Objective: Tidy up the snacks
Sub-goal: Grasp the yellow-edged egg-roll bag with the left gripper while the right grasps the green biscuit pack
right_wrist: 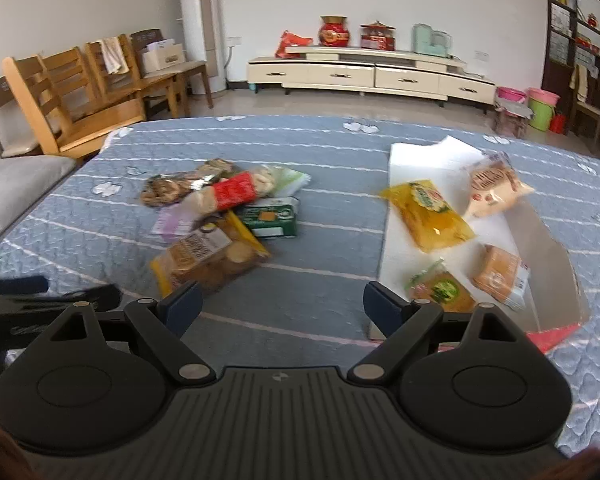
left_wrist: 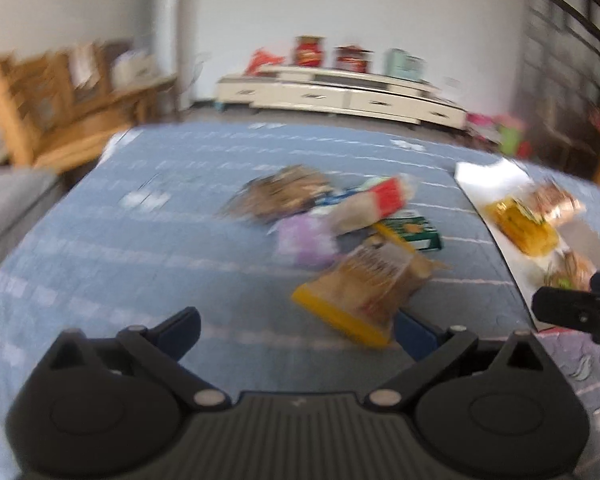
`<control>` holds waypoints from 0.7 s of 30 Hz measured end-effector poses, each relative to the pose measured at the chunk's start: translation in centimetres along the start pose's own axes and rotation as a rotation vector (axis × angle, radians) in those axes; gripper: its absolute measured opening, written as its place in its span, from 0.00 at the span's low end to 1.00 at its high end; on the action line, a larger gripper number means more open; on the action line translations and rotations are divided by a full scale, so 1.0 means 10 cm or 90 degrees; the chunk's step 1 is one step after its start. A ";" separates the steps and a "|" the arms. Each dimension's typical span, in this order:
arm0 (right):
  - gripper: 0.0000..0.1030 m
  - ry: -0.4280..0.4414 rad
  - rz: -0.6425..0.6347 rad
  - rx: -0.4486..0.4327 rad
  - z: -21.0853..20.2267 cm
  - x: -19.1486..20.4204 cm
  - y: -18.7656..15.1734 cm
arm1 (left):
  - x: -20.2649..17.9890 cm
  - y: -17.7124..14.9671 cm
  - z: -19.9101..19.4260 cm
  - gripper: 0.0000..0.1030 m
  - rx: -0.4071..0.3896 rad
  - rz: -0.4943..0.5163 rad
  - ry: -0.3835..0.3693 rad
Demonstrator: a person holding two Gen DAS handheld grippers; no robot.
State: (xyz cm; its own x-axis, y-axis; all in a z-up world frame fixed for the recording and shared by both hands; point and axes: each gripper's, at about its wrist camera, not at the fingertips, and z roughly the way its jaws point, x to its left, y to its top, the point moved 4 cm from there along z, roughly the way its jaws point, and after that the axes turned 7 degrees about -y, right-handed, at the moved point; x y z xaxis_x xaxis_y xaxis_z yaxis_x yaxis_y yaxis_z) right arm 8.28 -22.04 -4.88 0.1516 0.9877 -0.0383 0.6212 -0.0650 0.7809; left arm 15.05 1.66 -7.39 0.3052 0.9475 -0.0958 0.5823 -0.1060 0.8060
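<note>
Beyond the blue quilted cover [right_wrist: 320, 152], wooden chairs [right_wrist: 80, 92] are lined along the left wall and a cream cabinet [right_wrist: 372, 74] is set opposite.

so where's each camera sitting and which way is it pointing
Left wrist: rides the left tongs, looking forward over the blue quilt at the snack pile; its own open fingers show, and the right tongs at the right edge.
Right wrist: rides the right tongs, facing the same way, the white box ahead on the right; open fingers show.
Shared: pile, box, cream cabinet.
</note>
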 end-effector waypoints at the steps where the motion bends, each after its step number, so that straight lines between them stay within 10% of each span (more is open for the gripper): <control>1: 1.00 -0.005 0.002 0.000 0.00 -0.02 0.00 | -0.07 0.04 0.11 0.99 0.001 0.033 -0.003; 10: 1.00 -0.033 0.043 0.009 0.11 -0.23 -0.02 | -0.42 0.20 0.82 0.98 0.051 0.144 -0.054; 17: 1.00 -0.039 0.059 0.016 0.22 -0.24 -0.01 | -0.56 0.10 0.71 0.46 0.035 0.160 -0.055; 21: 1.00 -0.034 0.056 0.021 0.29 -0.21 0.03 | -0.40 -0.08 0.38 0.43 0.032 0.103 -0.042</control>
State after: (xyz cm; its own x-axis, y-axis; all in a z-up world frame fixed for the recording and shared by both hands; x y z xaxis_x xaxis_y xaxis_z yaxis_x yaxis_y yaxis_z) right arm 10.37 -24.58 -6.36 0.2473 0.9689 -0.0048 0.6281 -0.1566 0.7622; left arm 16.21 -3.18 -9.86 0.4458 0.8951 -0.0071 0.5584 -0.2719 0.7837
